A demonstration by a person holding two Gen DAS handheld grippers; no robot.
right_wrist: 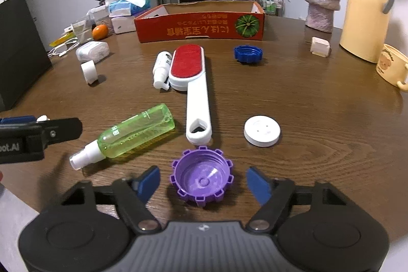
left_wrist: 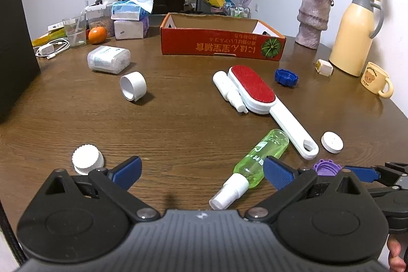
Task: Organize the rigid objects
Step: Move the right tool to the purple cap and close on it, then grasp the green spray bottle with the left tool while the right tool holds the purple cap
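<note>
Two spray bottles, three notched caps

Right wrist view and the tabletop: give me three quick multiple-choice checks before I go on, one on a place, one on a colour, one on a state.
1. Where does the purple cap lie?
A. inside the red box
B. on the table between the right tool's fingers
C. on top of the lint brush

2. What colour is the cap lying beyond the lint brush, nearer the red box?
A. blue
B. yellow
C. black

3. How does the green spray bottle rest?
A. upright
B. lying on its side
C. held in the left tool

Answers: 1 B, the cap sits open side up between the right tool fingers, and gaps show at both pads. 2 A, the blue cap is plainly blue. 3 B, the bottle lies flat on the table, with the left tool open and holding nothing.
</note>
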